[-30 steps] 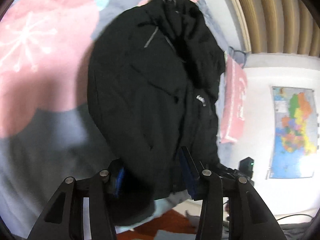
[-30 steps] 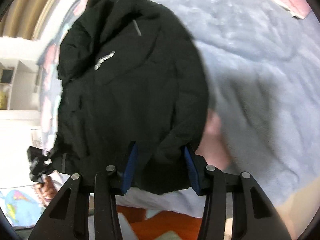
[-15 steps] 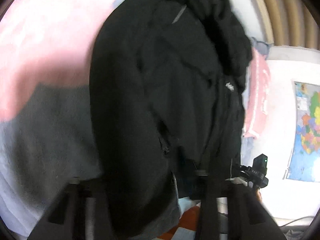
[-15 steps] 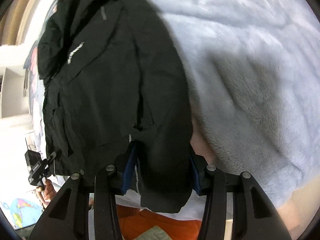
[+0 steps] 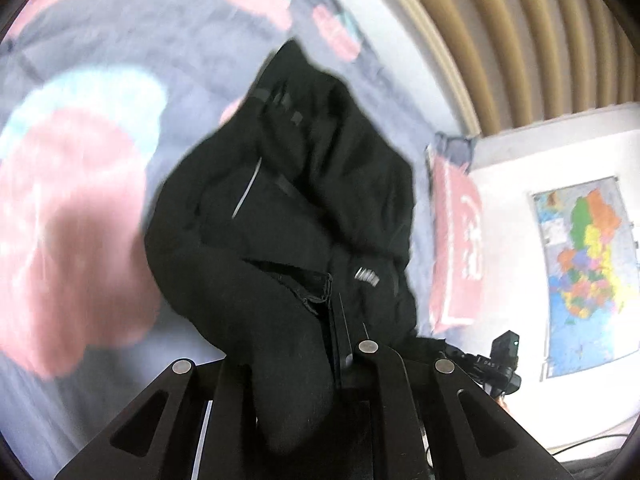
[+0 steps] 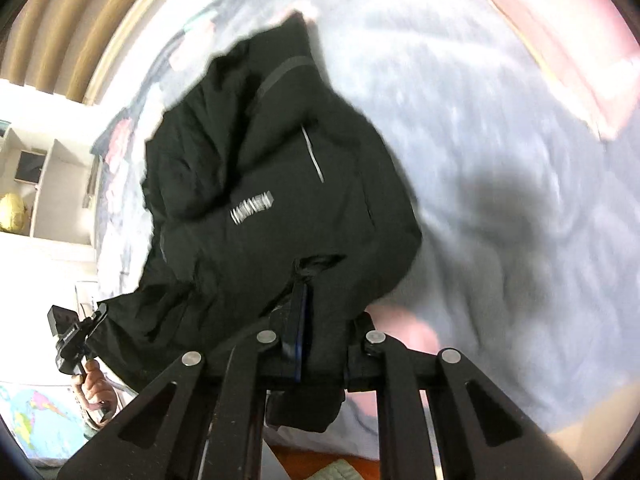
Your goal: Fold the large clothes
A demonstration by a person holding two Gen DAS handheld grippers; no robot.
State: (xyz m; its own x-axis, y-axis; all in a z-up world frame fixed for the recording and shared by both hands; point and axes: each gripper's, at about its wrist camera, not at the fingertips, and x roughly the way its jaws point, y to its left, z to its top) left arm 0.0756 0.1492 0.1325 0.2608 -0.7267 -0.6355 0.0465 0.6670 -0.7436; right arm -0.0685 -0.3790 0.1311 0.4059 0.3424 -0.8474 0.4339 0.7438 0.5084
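A black jacket [image 5: 304, 200] lies on the bed with its collar at the far end and its near hem lifted and bunched. My left gripper [image 5: 296, 356] has its jaws closing tight on one side of that hem, and dark cloth fills the gap and hides the pads. In the right wrist view the jacket [image 6: 260, 184] shows a white chest logo. There my right gripper [image 6: 320, 332] has its jaws closing on the other side of the hem, with cloth pinched against a blue pad [image 6: 297, 336]. A hand holds the left gripper [image 6: 70, 340] at the left edge of that view.
A grey-blue fleece blanket [image 6: 500, 160] with pink patches [image 5: 80, 220] covers the bed. A pink pillow [image 5: 456, 248] lies at the bed's edge. Beyond it are a wall map [image 5: 584, 272], tan curtains [image 5: 520, 40] and a white shelf [image 6: 48, 184].
Both grippers have shut on the jacket's near hem and risen with it. The lower part of the jacket has come up off the blanket and bunched toward the collar.
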